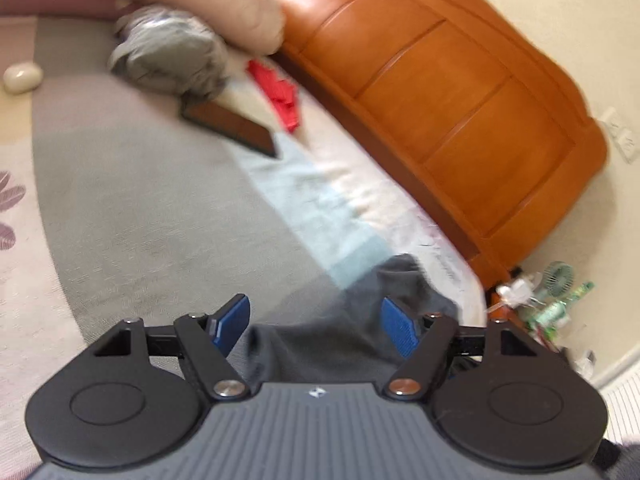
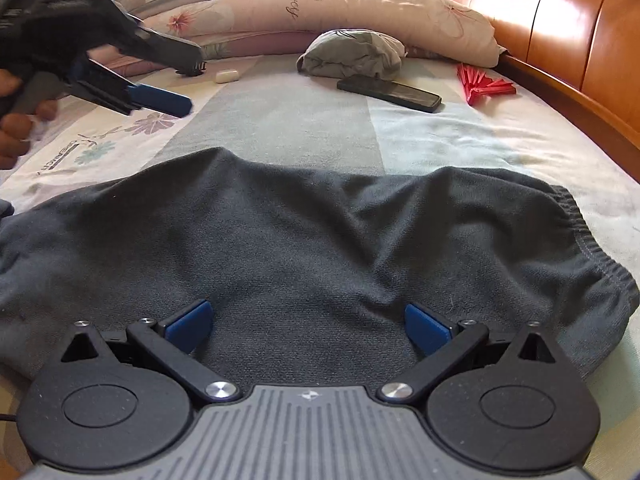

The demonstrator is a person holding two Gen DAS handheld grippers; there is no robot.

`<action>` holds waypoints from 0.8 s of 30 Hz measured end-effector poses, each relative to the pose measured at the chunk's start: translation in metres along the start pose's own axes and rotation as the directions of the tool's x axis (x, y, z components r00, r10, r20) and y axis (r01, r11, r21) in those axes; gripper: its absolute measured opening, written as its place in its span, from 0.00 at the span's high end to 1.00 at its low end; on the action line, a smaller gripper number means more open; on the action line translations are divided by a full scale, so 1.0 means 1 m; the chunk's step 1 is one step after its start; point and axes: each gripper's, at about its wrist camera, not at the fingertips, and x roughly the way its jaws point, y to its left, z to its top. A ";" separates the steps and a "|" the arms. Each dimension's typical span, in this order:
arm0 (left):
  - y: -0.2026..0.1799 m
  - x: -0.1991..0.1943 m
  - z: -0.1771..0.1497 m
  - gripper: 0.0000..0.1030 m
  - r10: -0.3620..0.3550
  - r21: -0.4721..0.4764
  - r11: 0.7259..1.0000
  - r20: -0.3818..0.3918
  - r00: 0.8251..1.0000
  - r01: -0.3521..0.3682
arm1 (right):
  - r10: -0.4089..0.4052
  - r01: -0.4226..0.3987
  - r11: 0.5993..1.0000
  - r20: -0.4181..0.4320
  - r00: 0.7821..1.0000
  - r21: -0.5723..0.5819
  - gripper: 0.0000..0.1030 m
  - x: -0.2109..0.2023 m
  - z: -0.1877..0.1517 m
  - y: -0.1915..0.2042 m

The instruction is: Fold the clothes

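A dark grey garment (image 2: 300, 232) lies spread across the bed, its elastic waistband (image 2: 592, 240) at the right end. My right gripper (image 2: 310, 320) stands open just over its near part, with only flat cloth between the blue pads. In the left wrist view one corner of the same garment (image 1: 332, 344) shows under my left gripper (image 1: 316, 320), which is open and holds nothing. The right wrist view also shows the left gripper (image 2: 192, 80) in the air at the upper left, held by a hand (image 2: 16, 128), its jaws apart and off the garment.
At the bed's far end lie a bundled grey garment (image 2: 352, 56), a black phone (image 2: 390, 94), a red folded fan (image 2: 484, 86) and a small white case (image 2: 227, 76). Long pillows (image 2: 360, 8) sit behind them. A wooden headboard (image 2: 560, 32) runs along the right.
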 end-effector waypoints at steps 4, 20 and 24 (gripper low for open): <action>-0.017 0.019 -0.014 0.24 -0.071 0.032 0.997 -0.068 0.995 0.073 | -0.018 0.018 1.000 0.007 1.000 0.002 0.00 0.002 0.000 0.003; -0.032 0.061 -0.040 0.27 0.150 0.214 0.969 -0.109 0.983 -0.124 | -0.015 0.007 0.994 0.080 0.997 0.107 0.00 0.014 0.063 -0.073; -0.020 0.058 -0.045 0.30 0.190 0.211 0.962 -0.061 0.980 -0.174 | -0.011 0.005 0.989 0.039 0.999 0.150 0.00 0.043 0.061 -0.106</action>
